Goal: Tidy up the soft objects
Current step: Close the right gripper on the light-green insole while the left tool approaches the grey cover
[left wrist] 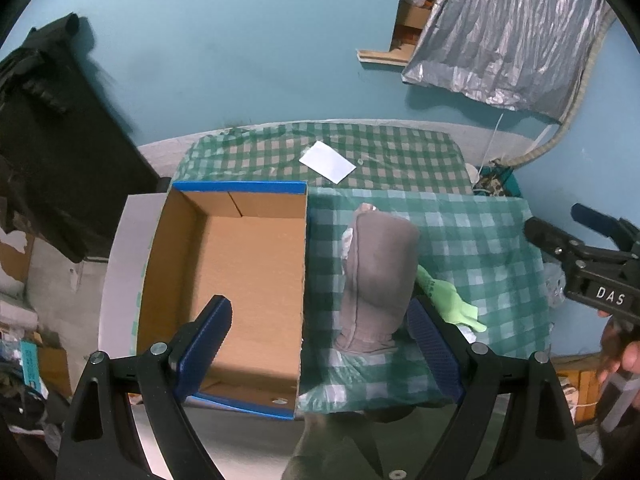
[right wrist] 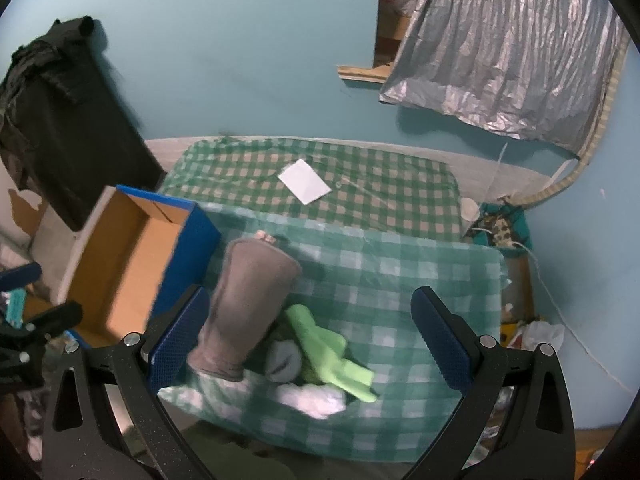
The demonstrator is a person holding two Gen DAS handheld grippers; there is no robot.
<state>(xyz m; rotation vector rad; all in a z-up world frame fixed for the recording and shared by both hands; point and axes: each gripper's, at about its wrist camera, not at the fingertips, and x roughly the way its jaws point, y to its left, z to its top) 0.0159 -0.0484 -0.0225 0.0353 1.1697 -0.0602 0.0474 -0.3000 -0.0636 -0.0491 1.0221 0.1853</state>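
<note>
A grey-brown sock [left wrist: 378, 276] [right wrist: 246, 304] lies on the green checked cloth [left wrist: 472, 240] [right wrist: 400, 280], next to the open cardboard box [left wrist: 240, 272] [right wrist: 120, 264] with blue sides, which is empty. A lime green sock [left wrist: 448, 300] [right wrist: 332, 352], a grey sock [right wrist: 284, 358] and a white one [right wrist: 316, 398] lie beside it. My left gripper [left wrist: 320, 344] is open, its jaws straddling the box's right wall and the grey-brown sock's near end. My right gripper [right wrist: 308, 344] is open above the sock pile, empty. It also shows in the left wrist view [left wrist: 580, 236].
A white card [left wrist: 328, 162] [right wrist: 305, 181] lies on a darker checked cloth further back. A black garment [left wrist: 52, 140] hangs at the left. A silver foil sheet [left wrist: 508, 32] hangs on the blue wall. Clutter sits at the table's right end [right wrist: 500, 232].
</note>
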